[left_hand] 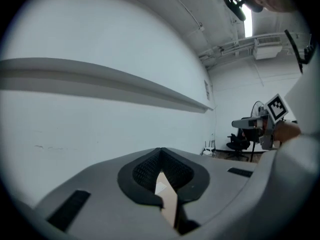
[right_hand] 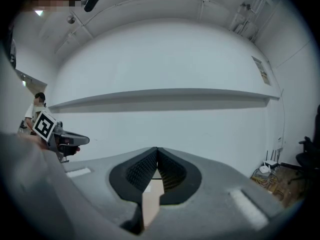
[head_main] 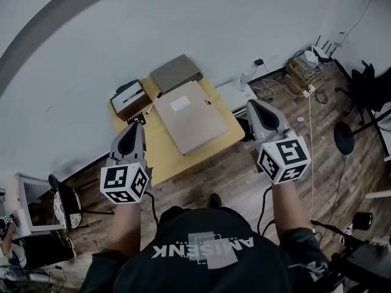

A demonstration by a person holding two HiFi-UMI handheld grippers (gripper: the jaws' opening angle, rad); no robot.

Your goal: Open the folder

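My left gripper (head_main: pixel 135 127) hovers by the left edge of the table (head_main: pixel 164 159), jaws together and empty; the folder (head_main: pixel 190 116) lies flat, closed and untouched mid-table; my right gripper (head_main: pixel 252 107), likewise closed on nothing, hangs off its right side, so I judge nothing of the opening begun.

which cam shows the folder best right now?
Head view: the whole closed folder lies flat on the yellow table, seen from above. The left and right gripper views show only a tan sliver beneath their jaws, too little to identify as the folder.
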